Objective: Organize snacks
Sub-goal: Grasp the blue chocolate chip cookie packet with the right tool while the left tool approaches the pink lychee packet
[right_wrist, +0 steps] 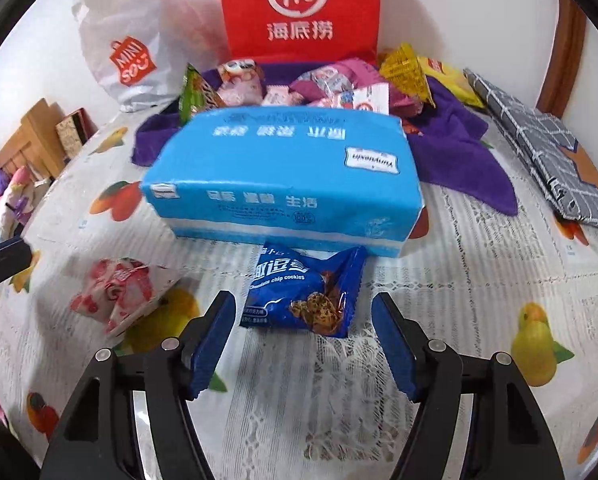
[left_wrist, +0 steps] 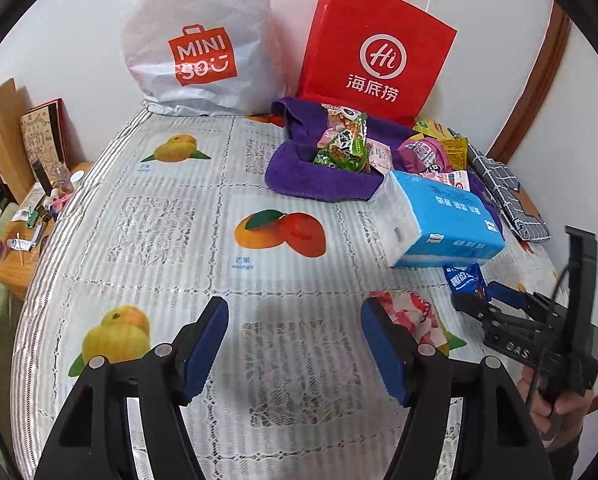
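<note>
A blue cookie packet (right_wrist: pixel 305 294) lies on the table just in front of my open, empty right gripper (right_wrist: pixel 303 312), its near end between the fingertips. It also shows in the left wrist view (left_wrist: pixel 465 278). A pink snack packet (right_wrist: pixel 119 290) lies to its left and shows beside my left gripper's right finger (left_wrist: pixel 413 314). My left gripper (left_wrist: pixel 295 320) is open and empty over bare tablecloth. A purple cloth (left_wrist: pixel 319 176) at the back holds several snack packets (left_wrist: pixel 345 148). The right gripper (left_wrist: pixel 495 300) shows at the right edge of the left wrist view.
A blue tissue pack (right_wrist: pixel 283 176) lies behind the cookie packet. A red paper bag (left_wrist: pixel 379 52) and a white plastic bag (left_wrist: pixel 199 40) stand against the wall. A grey checked cloth (right_wrist: pixel 539 148) lies at right. A cluttered wooden desk (left_wrist: pixel 15 208) stands left of the table.
</note>
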A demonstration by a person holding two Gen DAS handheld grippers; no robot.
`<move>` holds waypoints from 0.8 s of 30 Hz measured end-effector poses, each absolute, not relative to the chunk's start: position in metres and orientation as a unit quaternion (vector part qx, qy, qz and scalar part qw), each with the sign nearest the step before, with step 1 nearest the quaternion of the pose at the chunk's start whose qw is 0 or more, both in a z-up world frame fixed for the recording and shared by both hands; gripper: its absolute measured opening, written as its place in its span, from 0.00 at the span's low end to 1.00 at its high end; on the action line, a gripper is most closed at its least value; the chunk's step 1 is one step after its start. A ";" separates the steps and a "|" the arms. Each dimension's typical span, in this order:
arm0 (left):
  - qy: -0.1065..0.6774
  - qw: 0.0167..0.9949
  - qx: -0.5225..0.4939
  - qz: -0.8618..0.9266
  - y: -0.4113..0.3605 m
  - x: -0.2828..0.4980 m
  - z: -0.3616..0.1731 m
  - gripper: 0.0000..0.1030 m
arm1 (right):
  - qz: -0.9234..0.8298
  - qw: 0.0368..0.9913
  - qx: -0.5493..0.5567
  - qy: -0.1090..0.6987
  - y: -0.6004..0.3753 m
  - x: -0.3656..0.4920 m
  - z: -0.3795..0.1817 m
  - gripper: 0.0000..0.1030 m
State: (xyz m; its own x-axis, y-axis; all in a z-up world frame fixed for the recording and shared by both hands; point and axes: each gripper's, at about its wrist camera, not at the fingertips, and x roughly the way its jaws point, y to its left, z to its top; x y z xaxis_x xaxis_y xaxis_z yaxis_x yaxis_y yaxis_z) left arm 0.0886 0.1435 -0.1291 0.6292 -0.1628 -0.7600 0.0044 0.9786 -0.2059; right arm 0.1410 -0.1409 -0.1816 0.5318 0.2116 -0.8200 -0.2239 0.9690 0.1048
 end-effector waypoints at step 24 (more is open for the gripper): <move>0.441 0.891 -0.072 -0.080 0.114 0.090 -0.138 0.65 | 0.126 0.887 -0.026 0.444 -0.127 0.146 -0.189 0.53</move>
